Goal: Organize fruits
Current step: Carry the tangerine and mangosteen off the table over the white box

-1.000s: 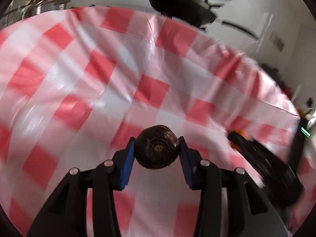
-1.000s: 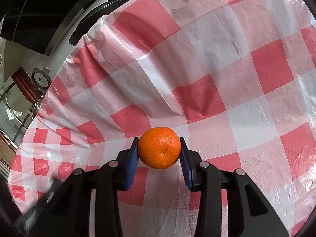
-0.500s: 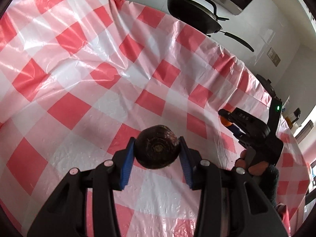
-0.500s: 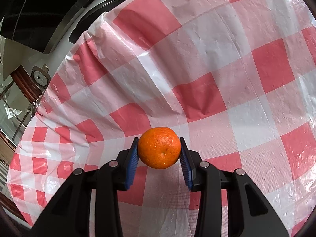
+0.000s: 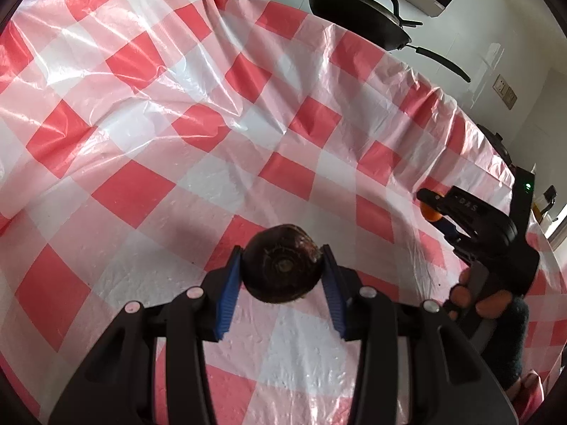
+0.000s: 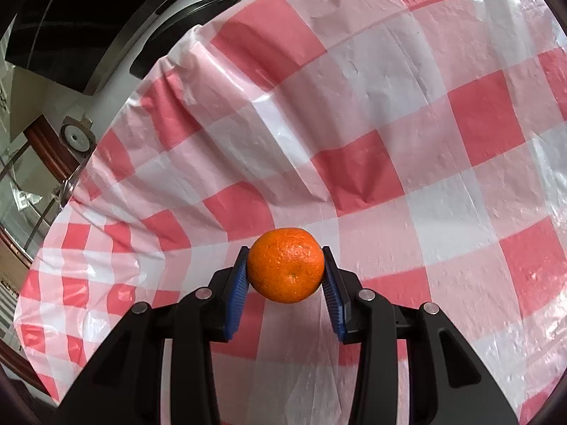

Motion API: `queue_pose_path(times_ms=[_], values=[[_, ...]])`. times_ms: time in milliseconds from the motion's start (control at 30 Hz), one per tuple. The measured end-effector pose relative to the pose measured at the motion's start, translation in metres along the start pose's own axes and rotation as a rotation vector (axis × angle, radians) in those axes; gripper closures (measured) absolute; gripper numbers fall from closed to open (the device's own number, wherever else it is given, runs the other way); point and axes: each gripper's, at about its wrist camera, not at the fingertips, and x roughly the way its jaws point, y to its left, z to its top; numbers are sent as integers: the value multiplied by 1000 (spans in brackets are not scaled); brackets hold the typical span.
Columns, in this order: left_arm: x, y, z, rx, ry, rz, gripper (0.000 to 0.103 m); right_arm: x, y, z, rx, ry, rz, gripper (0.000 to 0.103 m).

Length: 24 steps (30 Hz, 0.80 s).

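Note:
In the left wrist view my left gripper (image 5: 281,265) is shut on a dark brown round fruit (image 5: 281,269), clamped between its blue pads (image 5: 228,283) above the red-and-white checked tablecloth (image 5: 149,134). At that view's right edge my right gripper (image 5: 434,209) shows, held by a hand (image 5: 475,301), with a bit of the orange (image 5: 430,214) at its tip. The right wrist view shows the right gripper (image 6: 285,269) shut on that orange (image 6: 285,265), pinched between blue pads (image 6: 331,290) over the same cloth (image 6: 407,106).
A black frying pan (image 5: 358,10) sits beyond the table's far edge against a white wall. The pan's dark shape (image 6: 198,10) and a round gauge (image 6: 76,138) lie past the cloth's edge in the right wrist view. The cloth is wrinkled, with raised folds.
The left wrist view went from motion-blurred to sharp and swung, showing more of the table and the right gripper with its hand. The right wrist view is unchanged.

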Motion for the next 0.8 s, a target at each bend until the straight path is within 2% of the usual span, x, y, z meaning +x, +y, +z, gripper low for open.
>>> queue_pose_path(times_ms=[367,533,800], values=[[2,9,2,-28,-2,-51,60,-51,-12,-45,55,39,-17,64],[0,14,3,-56,-9,-79,60,-76,-11,-76,92,62,10,64],[3,16,3,-67,24,-77,60,-122,12,-128,24,63,49,64]])
